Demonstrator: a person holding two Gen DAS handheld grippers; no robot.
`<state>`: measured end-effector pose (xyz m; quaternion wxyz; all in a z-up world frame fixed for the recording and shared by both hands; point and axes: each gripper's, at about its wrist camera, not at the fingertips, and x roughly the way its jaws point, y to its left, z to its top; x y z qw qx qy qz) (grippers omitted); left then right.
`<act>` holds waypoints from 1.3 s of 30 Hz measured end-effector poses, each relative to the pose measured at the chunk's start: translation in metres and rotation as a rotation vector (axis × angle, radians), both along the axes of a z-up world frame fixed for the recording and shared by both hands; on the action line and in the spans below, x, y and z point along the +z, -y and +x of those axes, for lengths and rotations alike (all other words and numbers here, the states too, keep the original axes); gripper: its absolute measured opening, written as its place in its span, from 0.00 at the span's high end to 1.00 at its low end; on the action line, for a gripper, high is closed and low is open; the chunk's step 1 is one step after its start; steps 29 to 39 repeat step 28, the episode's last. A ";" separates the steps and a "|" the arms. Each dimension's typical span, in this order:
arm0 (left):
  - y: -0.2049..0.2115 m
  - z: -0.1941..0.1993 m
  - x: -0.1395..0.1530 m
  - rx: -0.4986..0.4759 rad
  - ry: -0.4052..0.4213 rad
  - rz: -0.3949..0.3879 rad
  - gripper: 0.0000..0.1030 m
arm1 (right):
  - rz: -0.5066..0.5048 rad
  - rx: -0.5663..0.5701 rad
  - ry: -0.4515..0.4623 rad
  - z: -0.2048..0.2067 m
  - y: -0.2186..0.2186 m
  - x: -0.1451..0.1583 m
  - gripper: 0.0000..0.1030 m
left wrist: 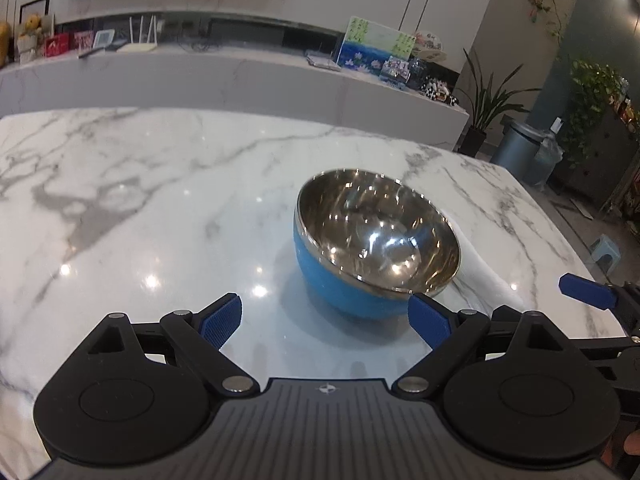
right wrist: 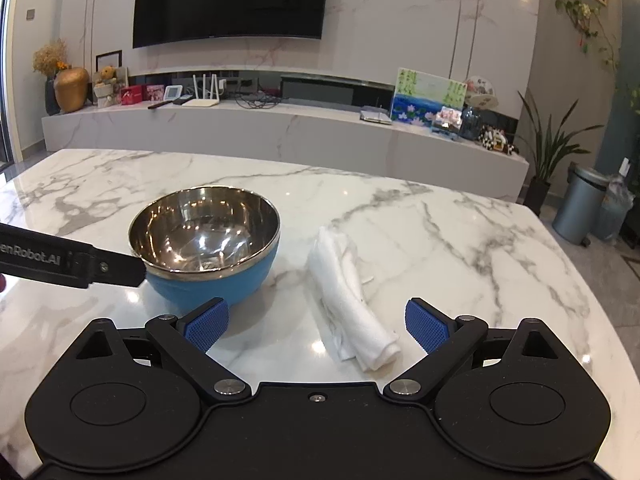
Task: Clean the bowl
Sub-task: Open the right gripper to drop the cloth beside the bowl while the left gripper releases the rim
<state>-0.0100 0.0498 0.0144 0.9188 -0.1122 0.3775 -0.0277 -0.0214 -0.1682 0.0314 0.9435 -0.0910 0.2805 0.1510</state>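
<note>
The bowl [right wrist: 204, 240], blue outside and shiny metal inside, stands upright on the white marble worktop [right wrist: 440, 232], with a rolled white cloth [right wrist: 352, 304] lying just to its right, apart from it. The left claw [left wrist: 325, 320] is spread wide with nothing between its blue pads, the bowl just ahead of it. The right claw [right wrist: 316, 325] is likewise wide apart and empty, the near end of the cloth lying between its pads untouched

Both wrist cameras look down, close, sharing the bowl [left wrist: 376, 240].
</note>
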 end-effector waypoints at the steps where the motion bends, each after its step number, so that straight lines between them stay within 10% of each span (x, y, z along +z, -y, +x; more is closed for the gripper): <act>1: 0.000 -0.001 0.000 0.011 0.002 0.007 0.12 | 0.003 -0.001 -0.003 -0.002 0.000 0.000 0.09; 39: 0.013 -0.002 -0.014 0.025 -0.069 0.061 0.12 | 0.010 0.010 -0.005 -0.006 -0.011 -0.009 0.09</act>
